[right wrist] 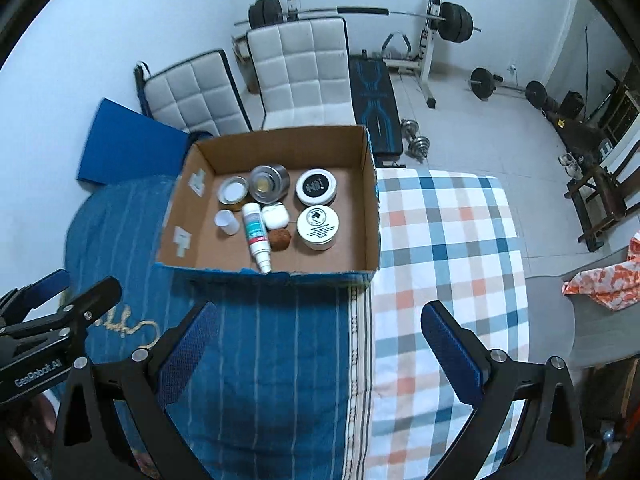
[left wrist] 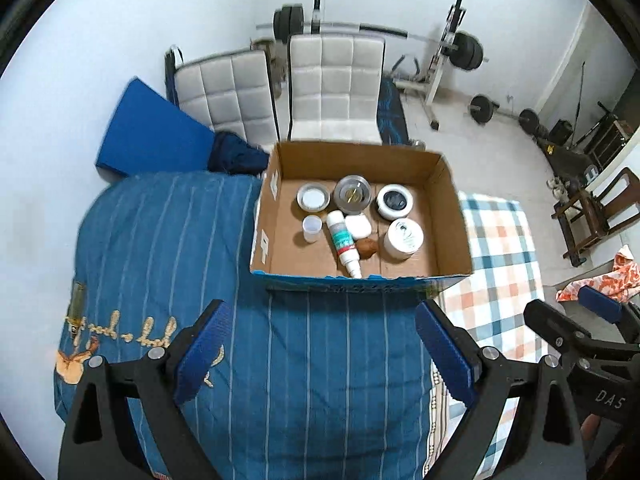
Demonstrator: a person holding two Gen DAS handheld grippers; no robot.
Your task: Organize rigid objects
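Note:
An open cardboard box sits on the bed. Inside lie a white spray bottle, a white earbud case, a small brown object, two white jars, a metal tin, a small tin and a small white cup. My left gripper is open and empty, above the blue blanket, short of the box. My right gripper is open and empty, beside it.
A blue striped blanket and a checked sheet cover the bed. Two white padded chairs, a blue mat, a barbell rack and dumbbells stand beyond. A wooden chair is at right.

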